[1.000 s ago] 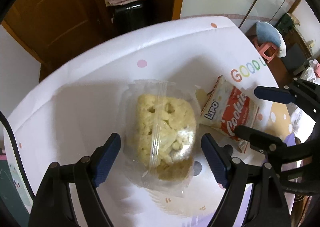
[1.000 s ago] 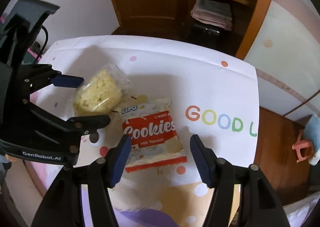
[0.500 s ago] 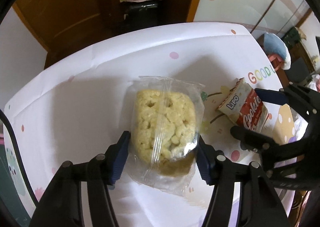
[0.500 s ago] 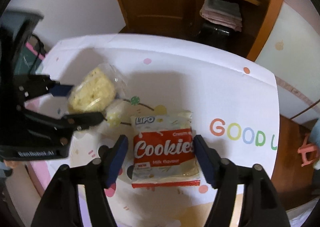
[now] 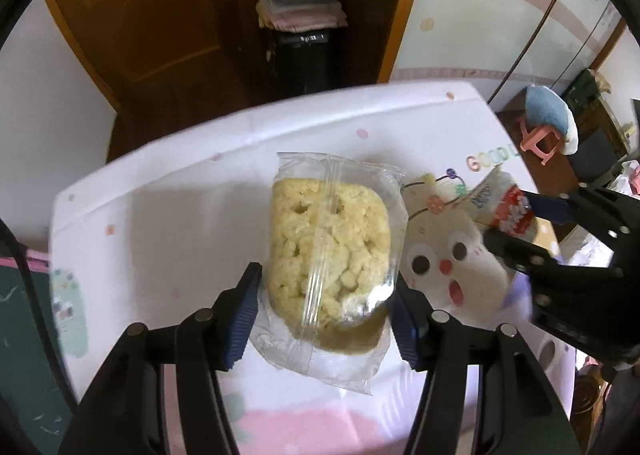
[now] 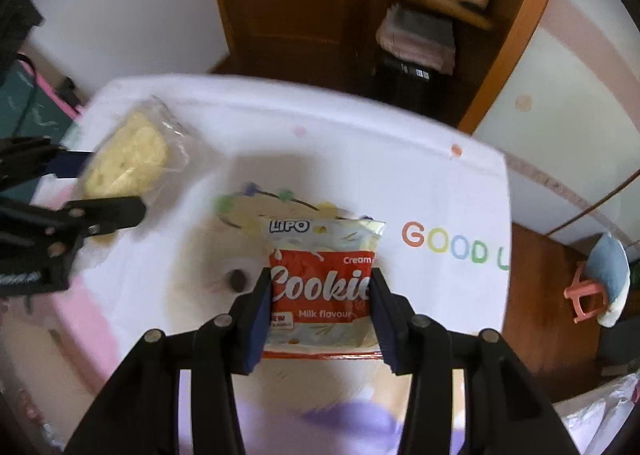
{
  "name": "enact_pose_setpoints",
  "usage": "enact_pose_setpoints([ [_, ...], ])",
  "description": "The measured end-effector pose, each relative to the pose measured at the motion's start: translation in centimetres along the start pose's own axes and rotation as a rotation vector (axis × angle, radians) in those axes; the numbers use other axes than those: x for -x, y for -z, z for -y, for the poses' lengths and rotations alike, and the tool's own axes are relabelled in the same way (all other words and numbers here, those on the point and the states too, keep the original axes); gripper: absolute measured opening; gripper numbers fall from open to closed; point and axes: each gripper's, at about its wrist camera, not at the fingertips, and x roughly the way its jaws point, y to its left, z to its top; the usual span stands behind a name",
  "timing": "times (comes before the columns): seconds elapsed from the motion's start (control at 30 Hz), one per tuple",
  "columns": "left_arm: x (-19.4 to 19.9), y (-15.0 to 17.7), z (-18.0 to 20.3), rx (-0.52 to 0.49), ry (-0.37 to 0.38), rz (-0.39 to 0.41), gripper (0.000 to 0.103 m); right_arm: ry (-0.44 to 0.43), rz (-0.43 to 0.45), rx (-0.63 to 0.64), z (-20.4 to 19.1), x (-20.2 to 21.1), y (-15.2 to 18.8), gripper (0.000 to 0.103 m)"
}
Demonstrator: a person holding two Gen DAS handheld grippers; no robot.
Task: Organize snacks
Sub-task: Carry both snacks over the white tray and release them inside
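You hold a gripper in each hand over a white table cover (image 6: 360, 159) printed with cartoon animals and the coloured words "GOOD LU". Take that lettering (image 6: 452, 243) as your landmark.

Your right gripper (image 6: 318, 325) is clamped on a red and white cookie pack (image 6: 320, 279), its blue pads (image 6: 256, 327) pressing both side edges of the pack's lower half. The pack sits just left of the lettering, label facing up.

Your left gripper (image 5: 324, 319) grips a rice cake (image 5: 328, 247) sealed in clear wrap, pads squeezing the near end of the cake from both sides. It lies far left of the lettering, well apart from the cookie pack. Whether either snack is lifted off the cover cannot be told.

To carry both well, as I judge it:
- Keep the squeeze on the rice cake gentle; it looks crumbly and could break.
- Watch the loose clear wrap, which may slip between the pads.
- The cookie pack is puffy and slick, so hold it level and avoid sudden swings.
- Keep the two grippers apart so they do not collide.

No bin or tray for the snacks is visible.
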Motion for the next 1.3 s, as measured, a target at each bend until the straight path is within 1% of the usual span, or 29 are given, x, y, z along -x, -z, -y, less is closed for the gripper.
enact_pose_setpoints([
  [0.07, 2.7, 0.7, -0.1, 0.001, -0.006, 0.029, 0.058, -0.014, 0.055, 0.003, -0.9, 3.3, 0.5, 0.045],
  [0.17, 7.4, 2.5, -0.3, -0.002, 0.009, 0.088, 0.058, -0.075, 0.156, -0.019, -2.7, 9.2, 1.9, 0.045],
  [0.27, 13.0, 5.6, 0.0, -0.011, 0.032, 0.155, 0.058, -0.108, 0.245, -0.007, -5.0, 14.9, 4.4, 0.045],
  [0.37, 18.0, 9.1, 0.4, -0.024, 0.049, 0.204, 0.058, -0.125, 0.329, 0.007, -7.6, 20.0, 7.0, 0.045],
  [0.4, 19.7, 10.4, 0.8, -0.027, 0.067, 0.223, 0.058, -0.128, 0.348, 0.007, -8.2, 21.2, 7.6, 0.045],
  [0.5, 24.2, 14.2, 1.8, -0.038, 0.084, 0.277, 0.058, -0.121, 0.418, -0.015, -10.2, 25.6, 10.4, 0.046],
  [0.57, 26.4, 16.3, 2.2, -0.035, 0.092, 0.306, 0.058, -0.109, 0.438, -0.050, -10.9, 27.3, 11.7, 0.046],
  [0.63, 28.2, 18.5, 2.7, -0.041, 0.097, 0.332, 0.058, -0.115, 0.460, -0.075, -11.4, 28.6, 12.8, 0.046],
  [0.7, 29.3, 20.5, 3.1, -0.039, 0.097, 0.351, 0.058, -0.099, 0.482, -0.089, -12.1, 29.5, 14.1, 0.046],
  [0.8, 29.5, 23.0, 3.2, -0.020, 0.106, 0.364, 0.058, -0.094, 0.511, -0.117, -13.1, 29.9, 15.8, 0.046],
  [0.87, 29.2, 25.0, 3.4, -0.008, 0.104, 0.372, 0.058, -0.122, 0.521, -0.154, -13.1, 29.2, 16.4, 0.046],
  [1.0, 28.0, 27.8, 3.1, 0.052, 0.092, 0.395, 0.058, -0.166, 0.488, -0.219, -13.1, 28.0, 17.9, 0.046],
  [1.1, 27.1, 28.8, 2.9, 0.094, 0.093, 0.397, 0.058, -0.181, 0.449, -0.261, -12.7, 27.2, 18.4, 0.046],
  [1.23, 25.7, 29.8, 3.0, 0.119, 0.100, 0.373, 0.058, -0.122, 0.409, -0.264, -13.2, 26.7, 19.2, 0.046],
  [1.3, 24.9, 30.2, 3.4, 0.105, 0.073, 0.358, 0.058, -0.103, 0.401, -0.253, -13.5, 26.2, 19.4, 0.046],
])
